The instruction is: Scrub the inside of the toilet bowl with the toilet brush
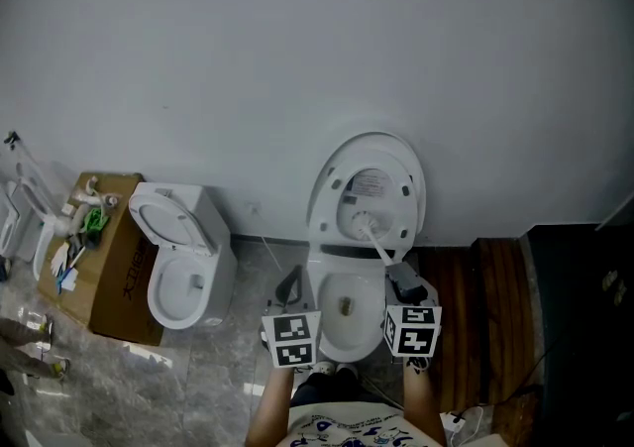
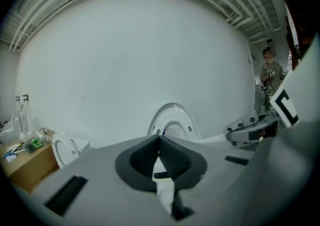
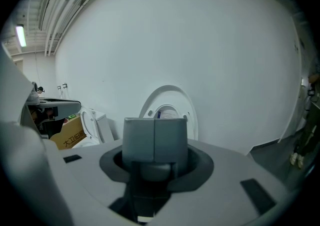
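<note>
A cardboard box [image 1: 119, 272] sits at 9 o'clock of the head view, with a second toilet [image 1: 183, 272] touching its right side. At 6 o'clock, the left gripper [image 1: 290, 288] hangs by the left rim of the toilet bowl [image 1: 347, 314], its jaws closed tip to tip on nothing. At the bowl's 1 o'clock, the right gripper [image 1: 400, 277] is clamped on the white toilet brush [image 1: 376, 245], which points toward 11 o'clock, over the raised lid [image 1: 371, 163], above the bowl and not in it.
</note>
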`<control>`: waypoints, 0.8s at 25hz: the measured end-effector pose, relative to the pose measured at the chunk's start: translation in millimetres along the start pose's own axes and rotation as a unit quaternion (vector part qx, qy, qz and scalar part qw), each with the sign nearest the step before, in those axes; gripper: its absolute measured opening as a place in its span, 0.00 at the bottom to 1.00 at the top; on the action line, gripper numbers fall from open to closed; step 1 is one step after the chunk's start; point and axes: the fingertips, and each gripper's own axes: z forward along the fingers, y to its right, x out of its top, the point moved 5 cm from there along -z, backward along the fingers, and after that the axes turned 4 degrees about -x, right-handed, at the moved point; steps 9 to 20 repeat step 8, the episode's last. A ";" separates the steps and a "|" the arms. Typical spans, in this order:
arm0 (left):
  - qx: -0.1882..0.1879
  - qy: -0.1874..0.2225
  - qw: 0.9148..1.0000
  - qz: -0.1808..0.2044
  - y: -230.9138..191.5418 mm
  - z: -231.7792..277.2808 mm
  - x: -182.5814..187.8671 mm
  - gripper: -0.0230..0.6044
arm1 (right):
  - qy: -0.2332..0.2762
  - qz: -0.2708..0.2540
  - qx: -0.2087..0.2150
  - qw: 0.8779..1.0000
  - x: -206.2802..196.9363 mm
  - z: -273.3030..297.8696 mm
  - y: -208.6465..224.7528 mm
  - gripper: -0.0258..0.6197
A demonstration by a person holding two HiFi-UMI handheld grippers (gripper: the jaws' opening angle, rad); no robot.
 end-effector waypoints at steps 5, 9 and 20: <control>-0.002 0.004 1.000 0.001 2.1 2.9 3.7 0.04 | 0.004 0.004 0.000 1.000 3.0 2.5 3.6 0.30; -0.003 0.006 1.000 0.001 2.0 4.5 6.2 0.04 | 0.008 0.008 0.001 1.000 5.2 3.5 5.0 0.30; -0.003 0.006 1.000 0.001 2.0 4.5 6.2 0.04 | 0.008 0.008 0.001 1.000 5.2 3.5 5.0 0.30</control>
